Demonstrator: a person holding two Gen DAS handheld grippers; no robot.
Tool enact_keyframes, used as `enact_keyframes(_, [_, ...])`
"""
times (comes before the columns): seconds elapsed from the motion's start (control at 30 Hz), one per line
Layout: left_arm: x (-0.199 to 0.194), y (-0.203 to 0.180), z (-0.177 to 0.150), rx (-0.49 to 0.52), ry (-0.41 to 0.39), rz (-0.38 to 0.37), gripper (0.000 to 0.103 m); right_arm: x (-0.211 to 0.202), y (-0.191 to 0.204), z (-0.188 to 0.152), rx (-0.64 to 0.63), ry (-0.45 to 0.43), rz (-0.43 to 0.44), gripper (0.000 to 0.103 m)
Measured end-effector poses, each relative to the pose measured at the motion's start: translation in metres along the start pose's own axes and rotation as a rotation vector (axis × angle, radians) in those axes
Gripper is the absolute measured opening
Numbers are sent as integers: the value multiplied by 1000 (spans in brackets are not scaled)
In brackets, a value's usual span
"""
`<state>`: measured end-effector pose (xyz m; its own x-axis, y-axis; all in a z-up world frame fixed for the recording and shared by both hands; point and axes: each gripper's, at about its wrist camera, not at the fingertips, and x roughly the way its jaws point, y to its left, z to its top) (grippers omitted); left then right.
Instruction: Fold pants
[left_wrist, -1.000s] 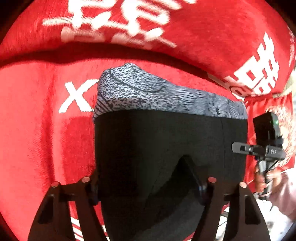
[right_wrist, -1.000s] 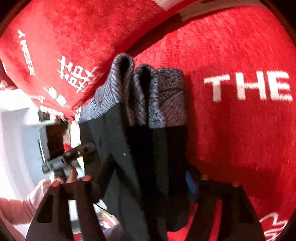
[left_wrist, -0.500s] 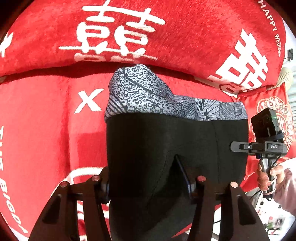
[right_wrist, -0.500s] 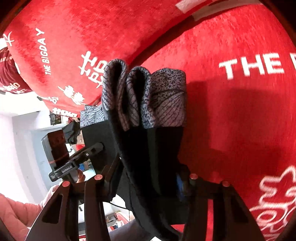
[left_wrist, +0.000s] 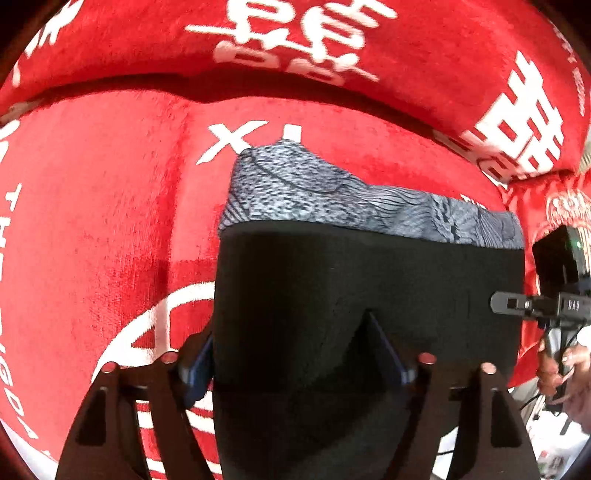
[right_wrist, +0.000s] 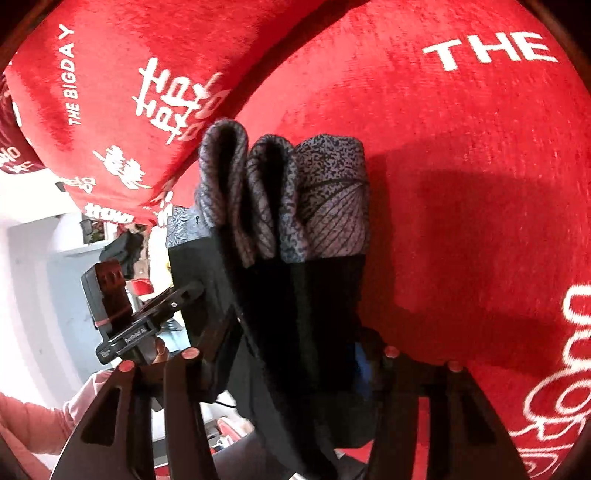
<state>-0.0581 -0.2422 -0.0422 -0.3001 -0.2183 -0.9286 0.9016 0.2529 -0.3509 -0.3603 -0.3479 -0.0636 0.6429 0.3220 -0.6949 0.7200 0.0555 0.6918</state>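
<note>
1. Up close, the pants (left_wrist: 369, 295) hang in the air above a red cover (left_wrist: 110, 221), black cloth with a grey patterned band (left_wrist: 332, 195) along the far edge.
2. The left gripper (left_wrist: 306, 354) is clamped on the near left part of the pants; its two fingers press into the black cloth from either side, and the fabric fills the gap between them.
3. The right gripper (right_wrist: 291, 354) pinches the pants edge-on, where the folded layers stack side by side; three rounded folds of the band (right_wrist: 280, 199) stand up beyond its fingers.
4. From the left camera the other gripper's body (left_wrist: 554, 280) shows at the right edge, just beside the far right corner of the pants, with a hand (left_wrist: 561, 373) wrapped round its handle.
5. The red cover spreads under everything, plush, printed with white letters and a white ring design; it reads "THE" (right_wrist: 487, 51) on the far right in the right camera.
6. A red cushion (left_wrist: 295, 40) with large white characters lies along the far side, touching the cover.
7. At the near left in the right camera, past the cover's edge, there is a pale wall (right_wrist: 37, 258) and some blurred clutter I cannot make out.
8. A pink sleeve (right_wrist: 33, 424) shows low on that side.
</note>
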Motion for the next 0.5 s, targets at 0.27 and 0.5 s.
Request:
enact_keyframes(0.27, [-2,-4,5,10,2,96,94,0,8,2,-32,-16,-176,80])
enact_keyframes(0.5, [-39,-25,7,29,-97,245,94,-29,40,-19,-92,-106,-421,80])
